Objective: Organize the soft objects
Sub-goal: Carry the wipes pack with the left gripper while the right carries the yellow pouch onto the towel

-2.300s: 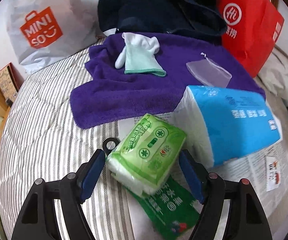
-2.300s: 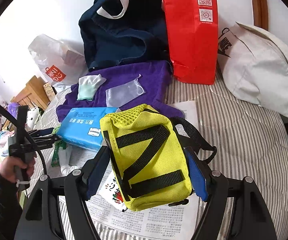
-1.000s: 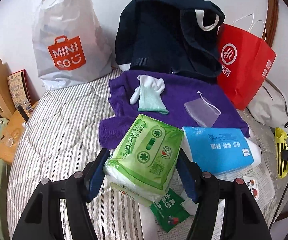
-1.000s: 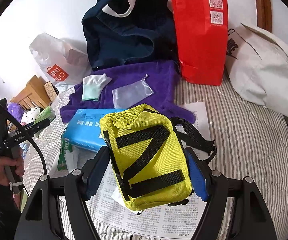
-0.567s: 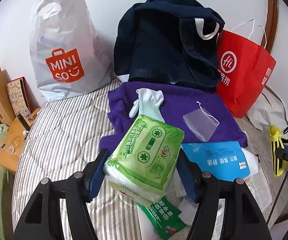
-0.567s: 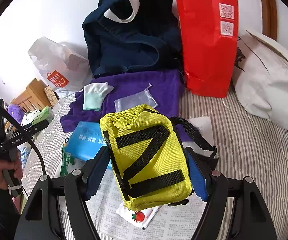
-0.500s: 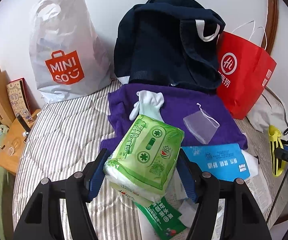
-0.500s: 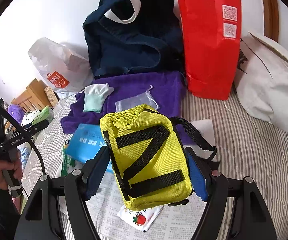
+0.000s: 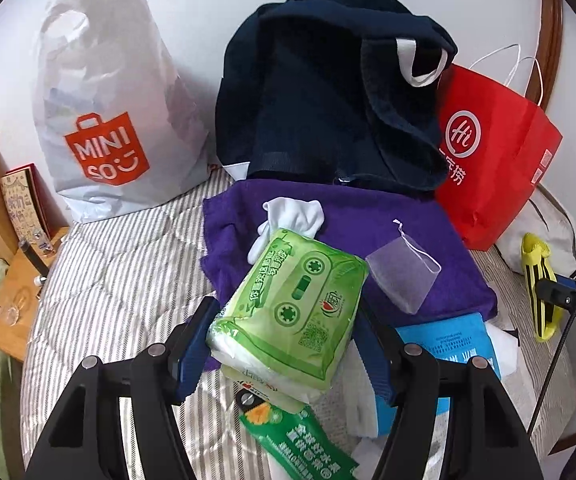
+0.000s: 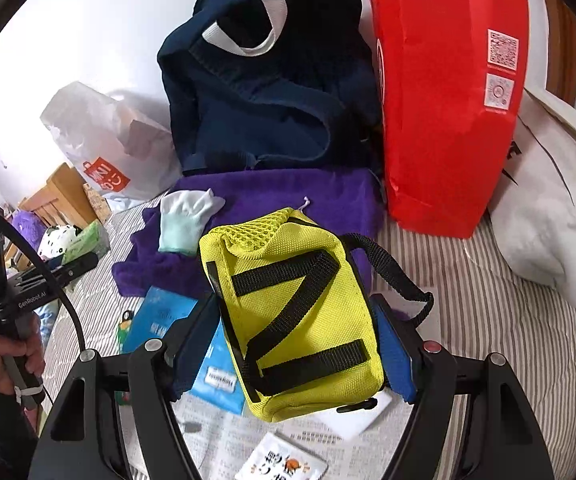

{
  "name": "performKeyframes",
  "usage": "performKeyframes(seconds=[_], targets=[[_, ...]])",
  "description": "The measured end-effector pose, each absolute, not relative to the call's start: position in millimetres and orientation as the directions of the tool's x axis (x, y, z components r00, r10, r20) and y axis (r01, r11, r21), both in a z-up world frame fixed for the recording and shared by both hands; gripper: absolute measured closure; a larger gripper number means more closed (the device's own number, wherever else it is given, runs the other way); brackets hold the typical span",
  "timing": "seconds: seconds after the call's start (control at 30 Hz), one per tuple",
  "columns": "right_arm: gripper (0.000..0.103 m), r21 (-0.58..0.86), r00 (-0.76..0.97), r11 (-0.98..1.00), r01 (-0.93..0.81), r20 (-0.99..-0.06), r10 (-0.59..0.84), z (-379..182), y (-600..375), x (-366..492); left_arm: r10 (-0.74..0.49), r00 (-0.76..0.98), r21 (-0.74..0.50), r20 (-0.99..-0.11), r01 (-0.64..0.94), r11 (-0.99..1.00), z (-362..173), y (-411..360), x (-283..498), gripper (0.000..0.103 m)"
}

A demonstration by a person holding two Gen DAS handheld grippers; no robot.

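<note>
My left gripper is shut on a green pack of tissues, held above the striped bed. My right gripper is shut on a yellow mesh pouch with black straps, also lifted; that pouch shows at the right edge of the left wrist view. On the bed lie a purple towel, a white and mint glove, a clear drawstring pouch and a blue tissue pack. A navy bag stands open against the wall behind the towel.
A white Miniso bag stands at the back left, a red paper bag at the back right, a white cloth bag beside it. Newspaper and a green sachet lie near me. A wooden bedside stand is left of the bed.
Both grippers have drawn back and slightly up with their loads; the bags at the wall sit higher and smaller in view, and more of the bed shows beneath.
</note>
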State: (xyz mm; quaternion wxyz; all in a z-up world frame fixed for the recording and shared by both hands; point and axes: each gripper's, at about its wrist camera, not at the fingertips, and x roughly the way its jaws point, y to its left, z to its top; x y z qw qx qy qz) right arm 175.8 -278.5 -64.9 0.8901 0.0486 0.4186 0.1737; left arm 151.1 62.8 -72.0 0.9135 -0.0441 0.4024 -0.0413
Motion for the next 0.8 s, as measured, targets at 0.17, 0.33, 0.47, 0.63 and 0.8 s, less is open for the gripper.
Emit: performKeyframes(seconds=[0.17,0.33,0.47,0.63,0.8], targets=[[0.029,0.221,0.584,0.939,-0.263,-0.738,0.338,-67.8,-276.9,193.8,-0.12,0.654,-0.108,-0.747,0.059,0.992,-81.3,55.4,171.1,0.038],[0.029,0.217,0.574,0.942,-0.258,-0.749,0.33,-74.6,-272.3,215.6,-0.126,0.64,-0.107,-0.758,0.068,0.992,-88.3,52.7,186.2,0.038],[0.029,0.211,0.56,0.943,-0.257,-0.763,0.323,-81.5,-265.7,233.8,-0.131,0.633,-0.113,-0.763,0.069,0.991,-92.4,54.0,195.6,0.038],[0.029,0.186,0.548,0.947,-0.262,-0.779,0.305,-90.4,-254.8,255.8,-0.127,0.634,-0.115,-0.762,0.06,0.992,-93.6,59.1,201.2,0.038],[0.029,0.18,0.534,0.952,-0.248,-0.795,0.289,-101.6,-245.4,285.1,-0.125,0.63,-0.119,-0.767,0.052,0.992,-98.2,65.5,207.0,0.038]])
